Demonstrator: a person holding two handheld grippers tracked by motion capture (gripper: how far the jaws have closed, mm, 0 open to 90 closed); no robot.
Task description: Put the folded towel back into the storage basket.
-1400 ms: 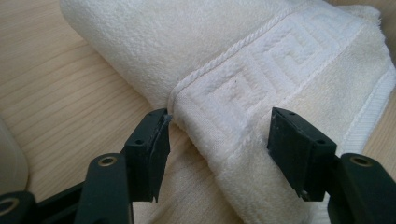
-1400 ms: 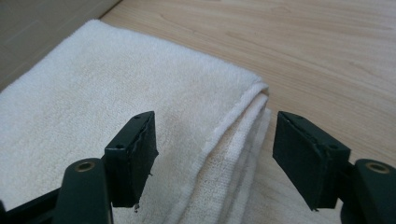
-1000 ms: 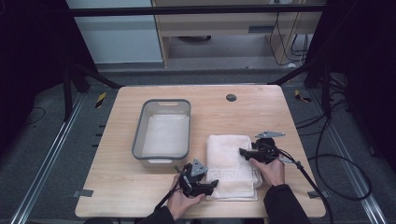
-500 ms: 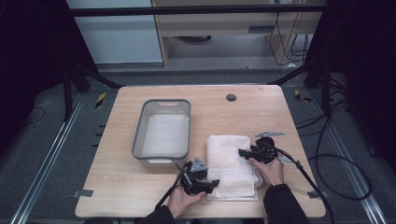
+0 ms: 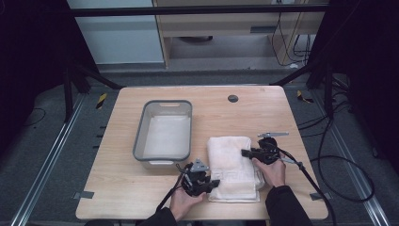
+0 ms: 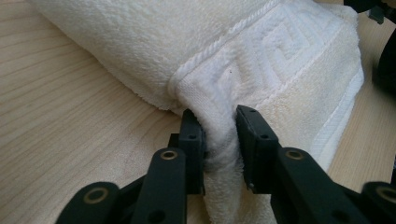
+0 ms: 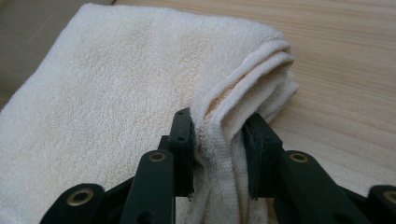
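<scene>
Both grippers pinched the folded towel on the table.

The left gripper (image 6: 219, 140) had just closed its jaws on a bunched fold at the towel's (image 5: 233, 165) near-left patterned corner; the right gripper (image 7: 217, 149) had just closed on the layered edge at its right side. The towel lay flat on the wooden table (image 5: 291, 117), just right of the grey tub (image 5: 139, 141), near the person's edge.

The towel (image 6: 289, 60) runs off the left gripper view's top edge.
</scene>
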